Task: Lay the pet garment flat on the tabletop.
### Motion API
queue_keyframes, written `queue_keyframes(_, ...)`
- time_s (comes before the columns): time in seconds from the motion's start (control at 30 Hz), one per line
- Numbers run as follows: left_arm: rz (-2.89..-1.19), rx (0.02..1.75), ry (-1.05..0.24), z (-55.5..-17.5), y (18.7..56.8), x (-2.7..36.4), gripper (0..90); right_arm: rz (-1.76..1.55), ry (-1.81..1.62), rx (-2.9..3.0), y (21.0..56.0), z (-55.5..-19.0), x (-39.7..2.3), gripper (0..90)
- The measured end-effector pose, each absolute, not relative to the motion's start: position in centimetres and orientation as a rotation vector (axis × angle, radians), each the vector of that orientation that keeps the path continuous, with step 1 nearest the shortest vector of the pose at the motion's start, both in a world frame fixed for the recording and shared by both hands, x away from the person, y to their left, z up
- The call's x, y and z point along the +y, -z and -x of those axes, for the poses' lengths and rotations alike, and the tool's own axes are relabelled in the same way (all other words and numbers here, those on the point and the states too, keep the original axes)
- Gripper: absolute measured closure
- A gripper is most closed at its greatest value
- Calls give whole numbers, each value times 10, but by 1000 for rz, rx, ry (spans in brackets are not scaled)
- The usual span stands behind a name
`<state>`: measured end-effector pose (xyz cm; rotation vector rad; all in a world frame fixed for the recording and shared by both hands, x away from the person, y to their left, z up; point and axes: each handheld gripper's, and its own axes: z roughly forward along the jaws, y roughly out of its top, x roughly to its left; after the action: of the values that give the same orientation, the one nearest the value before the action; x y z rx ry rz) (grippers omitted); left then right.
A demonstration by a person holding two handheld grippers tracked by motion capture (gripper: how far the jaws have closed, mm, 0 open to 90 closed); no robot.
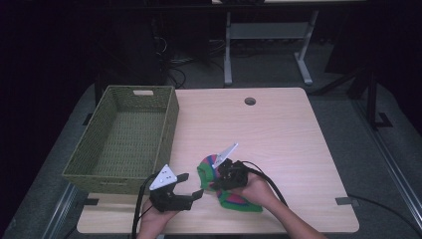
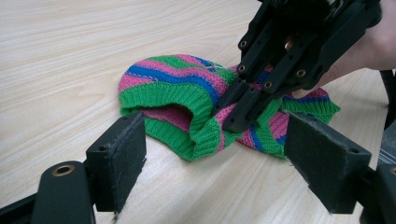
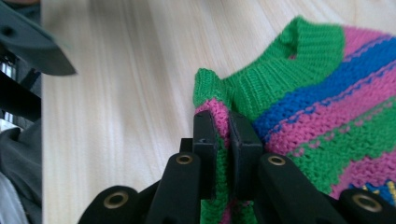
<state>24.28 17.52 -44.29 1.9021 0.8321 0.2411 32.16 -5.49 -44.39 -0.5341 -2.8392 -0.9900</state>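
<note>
The right gripper (image 3: pixel 218 128) is clenched on a fold of the striped knit (image 1: pixel 226 185) near its green cuff — the knit lies on the table (image 1: pixel 278 124), near the front edge. The left gripper (image 1: pixel 191 185) waits just beside it, jaws released, nothing between them. This looks like the pick-up step; the next move probably calls for a lift and a carry left to the basket (image 1: pixel 169 124) — clearing its near wall. Open table lies beyond and to the right, so there's room to swing.
</note>
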Motion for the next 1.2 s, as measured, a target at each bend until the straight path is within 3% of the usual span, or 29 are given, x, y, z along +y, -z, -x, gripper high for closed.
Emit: queue_keyframes(1.2,-1874,826,-245,-262,444,166,206,650,1318,-2674,375,-333,-110,829)
